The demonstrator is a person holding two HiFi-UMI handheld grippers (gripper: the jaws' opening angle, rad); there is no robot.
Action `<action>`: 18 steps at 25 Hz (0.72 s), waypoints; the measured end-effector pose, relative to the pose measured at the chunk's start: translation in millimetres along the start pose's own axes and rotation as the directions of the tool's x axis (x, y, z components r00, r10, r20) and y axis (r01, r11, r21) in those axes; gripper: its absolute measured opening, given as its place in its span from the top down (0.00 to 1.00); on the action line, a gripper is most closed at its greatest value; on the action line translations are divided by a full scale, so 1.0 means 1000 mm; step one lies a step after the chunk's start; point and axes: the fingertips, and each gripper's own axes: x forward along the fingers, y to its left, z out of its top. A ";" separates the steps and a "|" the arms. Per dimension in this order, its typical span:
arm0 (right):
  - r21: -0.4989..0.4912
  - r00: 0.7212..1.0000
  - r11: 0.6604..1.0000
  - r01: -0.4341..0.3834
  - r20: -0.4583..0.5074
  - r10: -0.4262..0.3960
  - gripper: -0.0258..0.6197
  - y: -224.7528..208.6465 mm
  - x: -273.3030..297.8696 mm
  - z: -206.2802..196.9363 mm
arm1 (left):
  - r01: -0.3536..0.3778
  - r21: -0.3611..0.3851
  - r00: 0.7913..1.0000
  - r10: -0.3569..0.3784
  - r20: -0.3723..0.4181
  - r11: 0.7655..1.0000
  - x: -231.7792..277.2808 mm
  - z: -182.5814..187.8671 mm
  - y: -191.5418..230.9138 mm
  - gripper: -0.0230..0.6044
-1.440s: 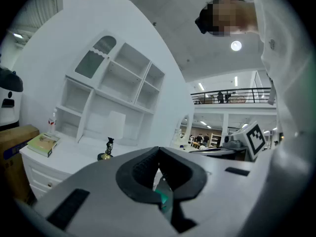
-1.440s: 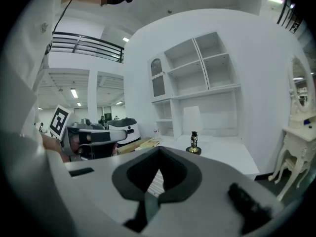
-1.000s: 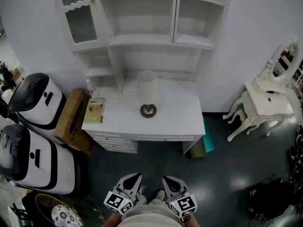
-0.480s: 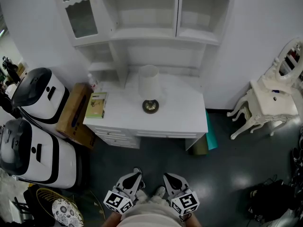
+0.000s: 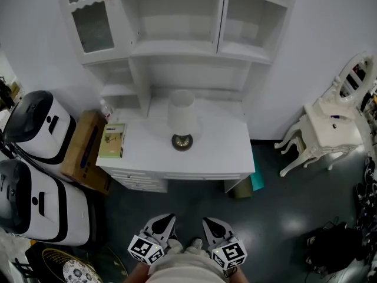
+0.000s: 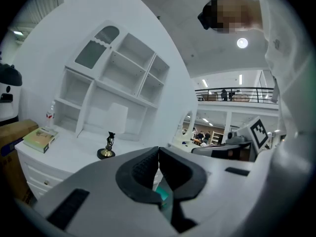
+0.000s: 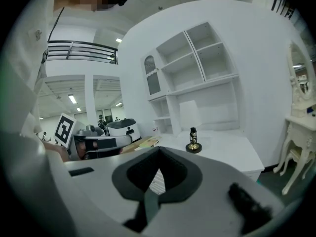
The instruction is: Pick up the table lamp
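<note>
Grey left hand-held gripper (image 5: 167,219) jaws together, empty, right hand-held gripper (image 5: 210,222) likewise, table lamp (image 5: 181,115) well apart.

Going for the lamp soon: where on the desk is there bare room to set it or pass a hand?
The desk is bare on its right half, from the lamp to the right edge. A narrower bare strip lies between the book and the lamp. The left side is crowded: book at the edge, a bottle behind it.
</note>
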 end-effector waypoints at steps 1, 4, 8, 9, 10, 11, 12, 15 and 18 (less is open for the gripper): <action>-0.006 1.000 1.000 0.006 0.000 -0.006 0.94 -0.001 0.007 0.003 | 0.010 0.001 1.000 -0.010 -0.002 1.000 0.003 0.003 0.007 0.95; -0.023 1.000 1.000 0.019 0.007 -0.019 0.94 0.000 0.030 0.015 | 0.025 0.001 1.000 -0.025 -0.006 1.000 0.010 0.011 0.030 0.95; -0.019 0.999 0.999 0.047 0.028 -0.046 0.94 0.001 0.063 0.029 | 0.090 0.008 0.995 -0.089 -0.035 0.996 0.018 0.016 0.054 0.95; -0.019 0.998 0.998 0.054 0.032 -0.053 0.94 0.002 0.071 0.032 | 0.112 0.007 0.993 -0.111 -0.042 0.994 0.020 0.017 0.059 0.95; -0.022 0.998 0.998 0.061 0.036 -0.061 0.94 0.003 0.080 0.035 | 0.129 0.006 0.991 -0.128 -0.047 0.992 0.021 0.018 0.064 0.95; -0.025 0.997 0.997 0.068 0.038 -0.067 0.94 0.005 0.088 0.038 | 0.142 0.007 0.989 -0.141 -0.050 0.990 0.022 0.020 0.070 0.95; -0.029 0.997 0.997 0.072 0.038 -0.071 0.94 0.007 0.096 0.041 | 0.151 0.011 0.987 -0.150 -0.052 0.988 0.024 0.022 0.077 0.95; -0.024 0.997 0.997 0.071 0.032 -0.070 0.94 0.015 0.114 0.047 | 0.192 0.014 0.979 -0.190 -0.079 0.981 0.027 0.023 0.094 0.95; -0.004 0.996 0.996 0.091 0.015 -0.091 0.94 0.018 0.125 0.047 | 0.258 0.000 0.958 -0.256 -0.132 0.966 0.032 0.015 0.104 0.95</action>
